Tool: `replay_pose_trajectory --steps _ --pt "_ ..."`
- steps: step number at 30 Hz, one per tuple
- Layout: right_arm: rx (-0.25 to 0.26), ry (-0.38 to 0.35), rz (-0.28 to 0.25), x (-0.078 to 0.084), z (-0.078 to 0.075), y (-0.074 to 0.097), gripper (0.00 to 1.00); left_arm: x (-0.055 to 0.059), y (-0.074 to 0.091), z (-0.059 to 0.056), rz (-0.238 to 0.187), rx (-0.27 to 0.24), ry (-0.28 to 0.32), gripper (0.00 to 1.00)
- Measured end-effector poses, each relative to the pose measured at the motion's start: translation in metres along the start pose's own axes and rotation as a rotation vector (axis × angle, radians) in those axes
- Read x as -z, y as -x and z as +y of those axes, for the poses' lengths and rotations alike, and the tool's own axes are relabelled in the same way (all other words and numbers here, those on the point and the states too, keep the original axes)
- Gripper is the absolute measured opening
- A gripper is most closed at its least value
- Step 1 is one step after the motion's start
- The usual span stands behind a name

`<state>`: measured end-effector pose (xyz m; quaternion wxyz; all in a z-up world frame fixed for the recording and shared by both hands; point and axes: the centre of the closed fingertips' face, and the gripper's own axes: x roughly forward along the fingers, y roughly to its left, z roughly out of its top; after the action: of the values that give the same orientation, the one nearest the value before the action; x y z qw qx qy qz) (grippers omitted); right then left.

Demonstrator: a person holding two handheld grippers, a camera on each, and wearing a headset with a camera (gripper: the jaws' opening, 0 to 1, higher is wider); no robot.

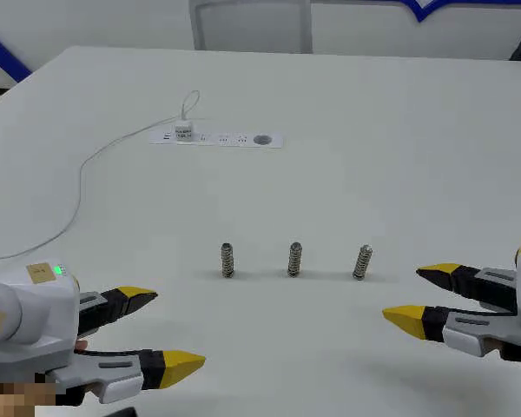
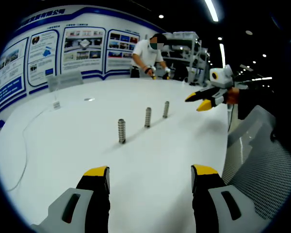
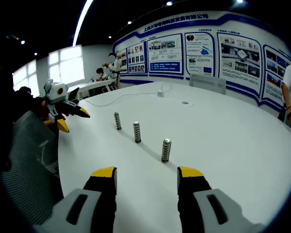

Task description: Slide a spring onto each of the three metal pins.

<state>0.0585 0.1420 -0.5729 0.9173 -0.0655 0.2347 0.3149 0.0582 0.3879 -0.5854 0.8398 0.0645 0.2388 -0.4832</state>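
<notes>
Three upright metal pins stand in a row on the white table (image 1: 347,113), each with a spring around it: the left pin (image 1: 227,260), the middle pin (image 1: 295,259) and the right pin (image 1: 362,261). They also show as the near pin (image 2: 121,131), the mid pin (image 2: 148,117) and the far pin (image 2: 166,109) in the left gripper view, and as pins (image 3: 166,150), (image 3: 137,132), (image 3: 117,121) in the right gripper view. My left gripper (image 1: 152,330) is open at the lower left, holding nothing. My right gripper (image 1: 425,295) is open at the right, also holding nothing.
A white power strip (image 1: 217,137) lies at the back of the table, with a plug and a white cable (image 1: 82,169) curving off to the left edge. A chair back (image 1: 250,24) stands beyond the far edge. A person (image 2: 148,56) stands at another bench.
</notes>
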Motion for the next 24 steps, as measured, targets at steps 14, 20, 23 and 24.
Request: replay_pose_trajectory --steps 14,20,23,24 --pt "0.000 0.004 0.008 0.0012 -0.0002 0.0009 0.51 0.0015 -0.0007 -0.0007 0.004 0.007 -0.004 0.69" --pt "0.002 0.005 0.011 0.0017 0.0007 0.0015 0.51 0.0019 -0.0015 -0.0006 0.004 0.011 -0.005 0.69" --pt "0.003 0.005 0.014 0.0020 0.0018 0.0018 0.51 0.0024 -0.0022 -0.0013 0.007 0.016 -0.006 0.69" --pt "0.004 0.005 0.015 0.0022 0.0017 0.0019 0.51 0.0022 -0.0022 -0.0015 0.007 0.017 -0.007 0.70"
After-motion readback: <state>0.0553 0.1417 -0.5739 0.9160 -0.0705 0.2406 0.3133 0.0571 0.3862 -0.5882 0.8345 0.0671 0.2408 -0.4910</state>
